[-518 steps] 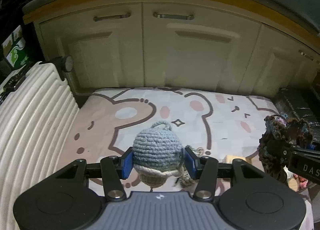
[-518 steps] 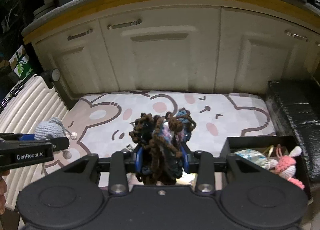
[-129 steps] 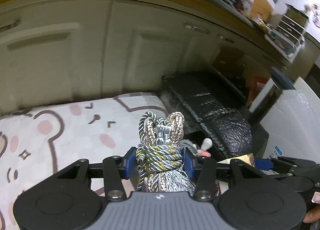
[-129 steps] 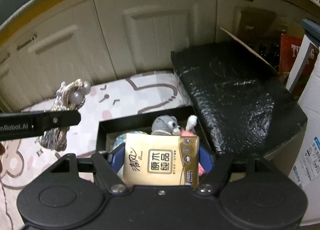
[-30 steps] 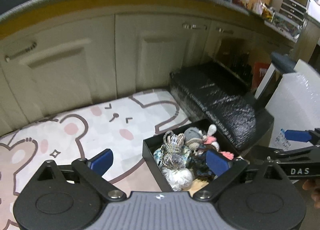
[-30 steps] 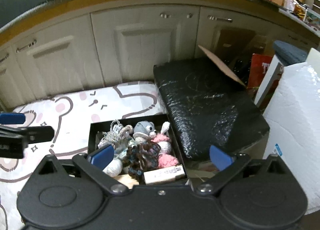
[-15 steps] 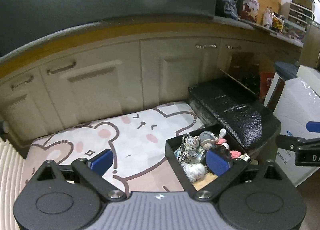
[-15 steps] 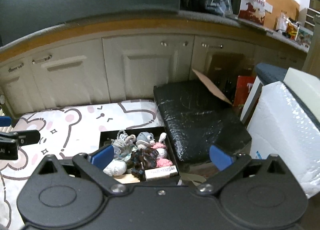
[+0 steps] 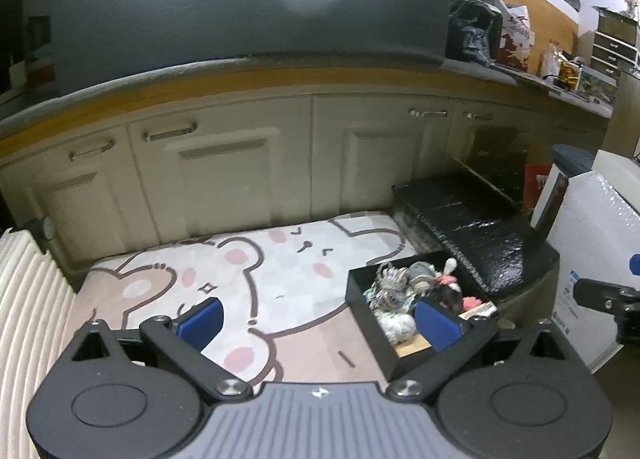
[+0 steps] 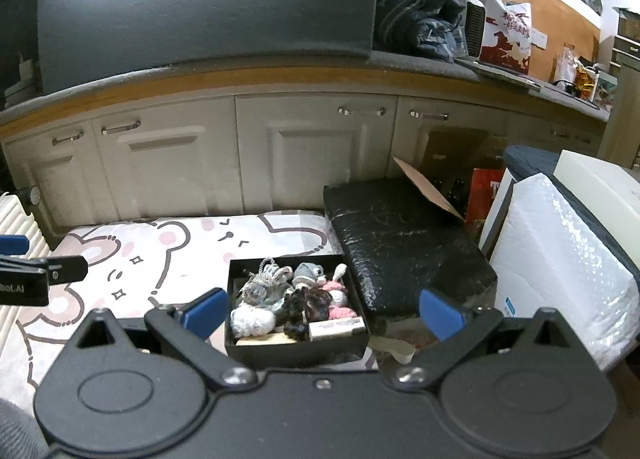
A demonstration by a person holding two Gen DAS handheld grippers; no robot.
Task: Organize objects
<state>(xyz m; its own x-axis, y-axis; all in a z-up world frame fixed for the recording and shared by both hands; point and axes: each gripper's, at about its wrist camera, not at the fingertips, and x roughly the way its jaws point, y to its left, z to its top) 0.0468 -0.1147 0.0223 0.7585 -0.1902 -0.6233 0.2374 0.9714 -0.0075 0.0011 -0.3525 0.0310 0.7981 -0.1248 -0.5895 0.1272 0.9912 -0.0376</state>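
A black open box (image 10: pixel 297 346) (image 9: pixel 370 325) sits on the floor at the right edge of a bear-print mat (image 9: pixel 280 279). It holds several small items: a grey-gold cord tassel (image 10: pixel 267 274), a grey crochet toy (image 10: pixel 307 272), a dark yarn bundle (image 10: pixel 306 309), a pink bunny (image 10: pixel 338 293), a white ball (image 10: pixel 252 319) and a tissue pack (image 10: pixel 338 326). My left gripper (image 9: pixel 318 323) is open and empty, high above the mat. My right gripper (image 10: pixel 322 311) is open and empty, raised well back from the box.
Cream cabinet doors (image 10: pixel 312 155) line the back under a counter. A black wrapped block (image 10: pixel 404 243) lies right of the box. White bubble-wrapped packages (image 10: pixel 560 271) stand at the far right. A ribbed white suitcase (image 9: pixel 28 323) borders the mat's left side.
Both grippers have drawn up and back from the box over the last second, staying open. Earlier, the left let go of the cord tassel and the right the tissue pack, both now in the box.
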